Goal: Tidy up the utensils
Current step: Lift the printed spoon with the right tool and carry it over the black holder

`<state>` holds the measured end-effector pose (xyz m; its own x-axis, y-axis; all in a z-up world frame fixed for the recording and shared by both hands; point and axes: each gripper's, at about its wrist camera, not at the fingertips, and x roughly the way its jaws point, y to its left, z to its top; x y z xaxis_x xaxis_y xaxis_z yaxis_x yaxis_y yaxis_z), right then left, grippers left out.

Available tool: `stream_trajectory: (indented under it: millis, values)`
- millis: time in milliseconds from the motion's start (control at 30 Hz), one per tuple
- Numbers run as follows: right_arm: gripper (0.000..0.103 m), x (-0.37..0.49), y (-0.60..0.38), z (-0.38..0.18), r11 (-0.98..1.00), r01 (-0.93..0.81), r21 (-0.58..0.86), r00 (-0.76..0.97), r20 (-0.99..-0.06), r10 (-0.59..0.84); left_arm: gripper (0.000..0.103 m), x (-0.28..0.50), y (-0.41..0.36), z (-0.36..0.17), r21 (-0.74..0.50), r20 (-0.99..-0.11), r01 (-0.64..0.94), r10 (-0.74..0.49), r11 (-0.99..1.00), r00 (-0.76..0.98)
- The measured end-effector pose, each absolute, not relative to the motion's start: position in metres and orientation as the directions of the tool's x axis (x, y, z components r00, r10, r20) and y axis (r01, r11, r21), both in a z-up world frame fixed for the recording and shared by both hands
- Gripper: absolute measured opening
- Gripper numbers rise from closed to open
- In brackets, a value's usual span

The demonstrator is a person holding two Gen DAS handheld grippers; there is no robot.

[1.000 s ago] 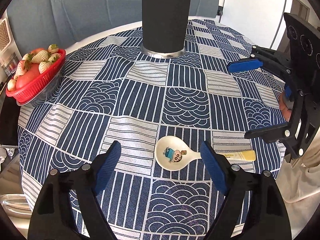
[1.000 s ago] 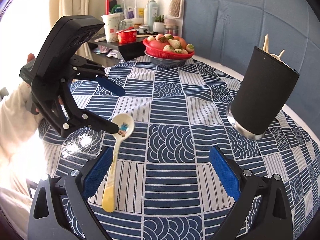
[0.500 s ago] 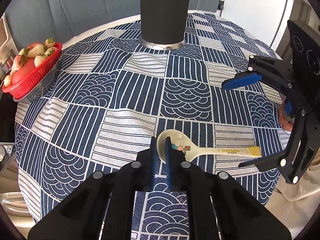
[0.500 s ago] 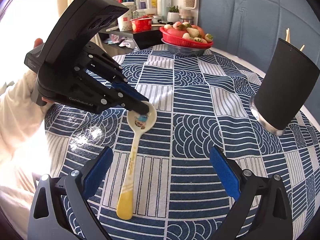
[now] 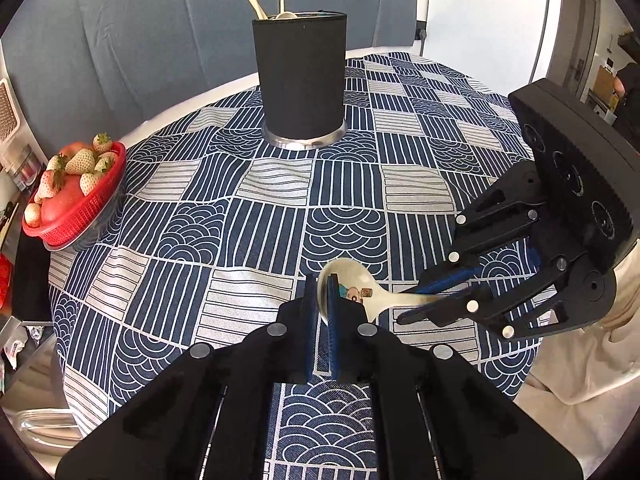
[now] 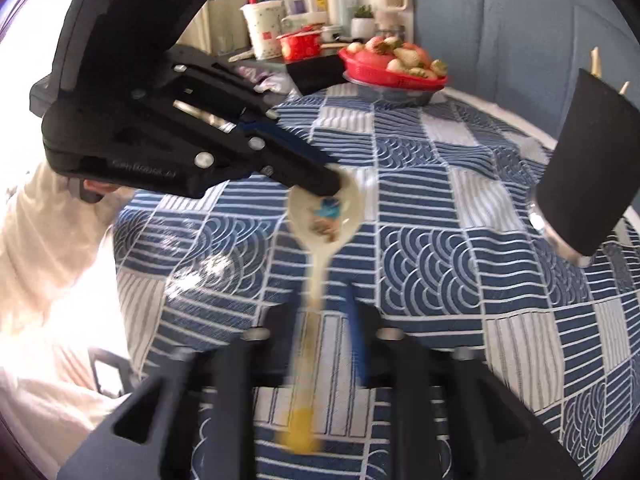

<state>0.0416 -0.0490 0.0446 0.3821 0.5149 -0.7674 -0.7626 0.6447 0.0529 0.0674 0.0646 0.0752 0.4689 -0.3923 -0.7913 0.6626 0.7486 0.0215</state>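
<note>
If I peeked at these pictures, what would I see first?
First, the white cartoon spoon in the middle, lifted above the blue patterned tablecloth: the left tool pinches its bowl and the right tool closes around its handle. Behind stands a tall black utensil holder, and at the table's left edge a red basket of strawberries.

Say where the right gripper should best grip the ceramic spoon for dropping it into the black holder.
Probably the handle's middle, approached from its yellow end along the shaft. The spoon is long and slim, and the left gripper already pinches the bowl rim, so only the handle is free. The right gripper straddles it there.
</note>
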Motion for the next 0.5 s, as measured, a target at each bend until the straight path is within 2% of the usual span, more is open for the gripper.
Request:
stream_trajectory:
  millis: [500]
  values:
    - [0.007, 0.045, -0.06, 0.064, 0.635, -0.771, 0.041, 0.4, -0.745, 0.534, 0.005, 0.06, 0.049, 0.108, 0.074, -0.752, 0.684, -0.409, 0.726, 0.517]
